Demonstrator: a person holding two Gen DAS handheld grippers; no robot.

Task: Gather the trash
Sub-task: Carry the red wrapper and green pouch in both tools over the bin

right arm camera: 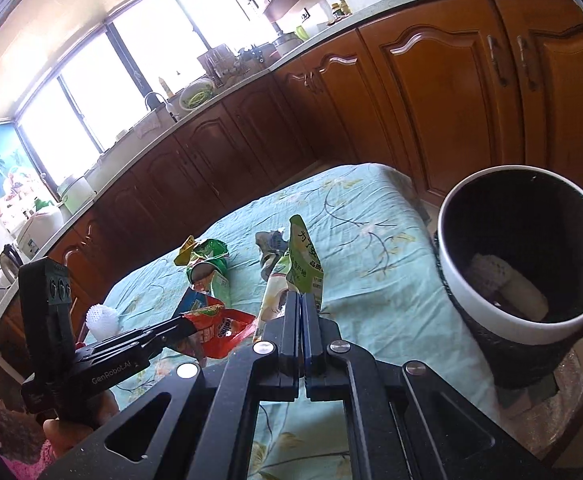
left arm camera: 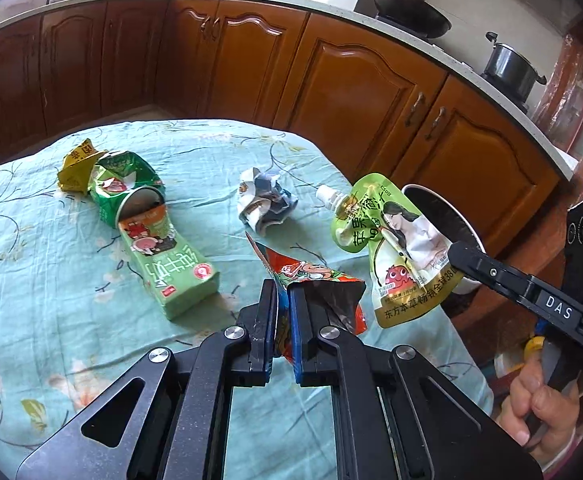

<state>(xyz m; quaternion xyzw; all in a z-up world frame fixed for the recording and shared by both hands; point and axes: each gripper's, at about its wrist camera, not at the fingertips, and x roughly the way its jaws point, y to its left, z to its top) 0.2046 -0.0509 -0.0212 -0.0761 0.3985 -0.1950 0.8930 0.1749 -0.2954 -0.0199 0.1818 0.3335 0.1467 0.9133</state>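
Above desk [left arm camera: 31, 216]: my left gripper [left arm camera: 281, 300] clamped on red snack wrapper [left arm camera: 315, 280]; my right gripper [right arm camera: 301, 308] clamped on green spout pouch [right arm camera: 303, 264], beside bin [right arm camera: 487, 312]. Both light, limp, crinkly; I judge edge pinch best.

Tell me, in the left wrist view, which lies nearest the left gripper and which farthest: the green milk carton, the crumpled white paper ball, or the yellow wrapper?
From the left gripper, which is shut on a red snack wrapper:
1. Green milk carton, just to its left on the cloth.
2. Crumpled white paper ball, ahead, mid-table.
3. Yellow wrapper, far left, behind the carton.
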